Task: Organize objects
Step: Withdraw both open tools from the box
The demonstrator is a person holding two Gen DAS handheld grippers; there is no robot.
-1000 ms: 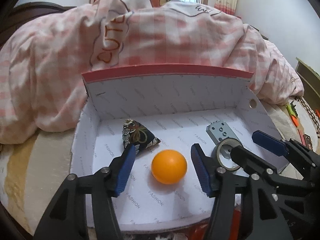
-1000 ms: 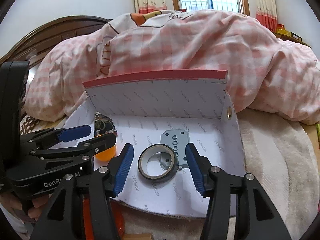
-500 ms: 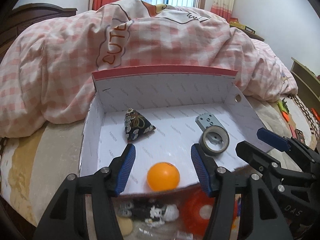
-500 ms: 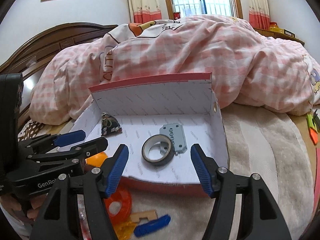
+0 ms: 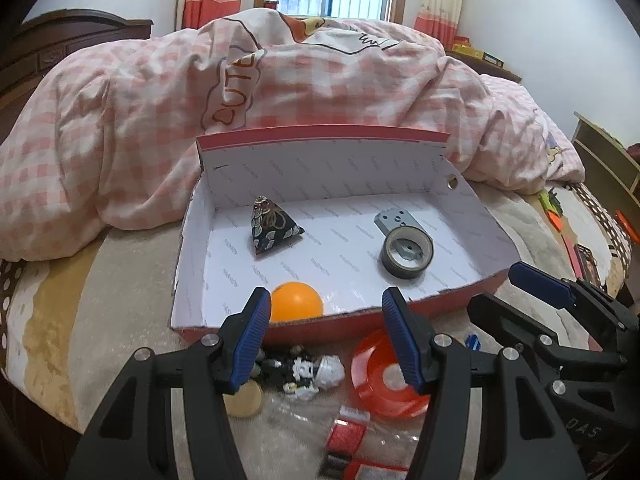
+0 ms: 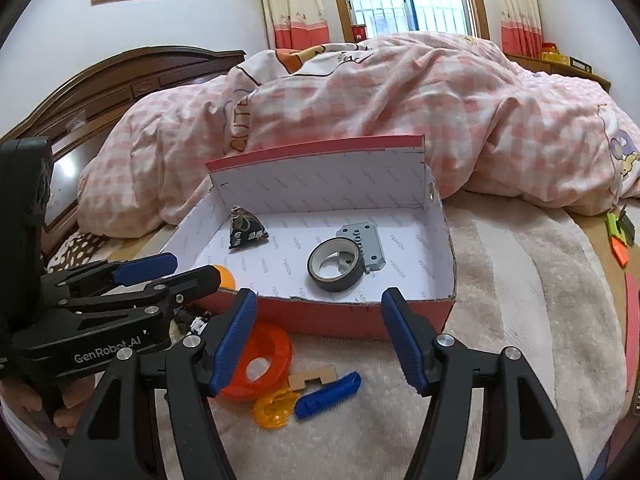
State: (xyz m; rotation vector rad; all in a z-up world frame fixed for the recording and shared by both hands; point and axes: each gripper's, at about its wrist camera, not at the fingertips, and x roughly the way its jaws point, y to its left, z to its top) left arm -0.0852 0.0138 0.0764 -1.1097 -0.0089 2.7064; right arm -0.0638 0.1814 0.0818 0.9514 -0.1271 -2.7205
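Both tongs spread, empty: left gripper (image 5: 324, 336), right gripper (image 6: 316, 338). Orange ring (image 6: 260, 364) below, between them, nearer right; box (image 6: 352, 316) ahead holds 4 items.

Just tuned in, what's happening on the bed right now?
A person is sorting small items into a box on the bed. Both tools, left and right, are open and empty, held in front of the box. Inside lie an orange ball, a patterned pouch, a tape roll and a metal plate. An orange disc, a blue clip and a toy figure wait outside.
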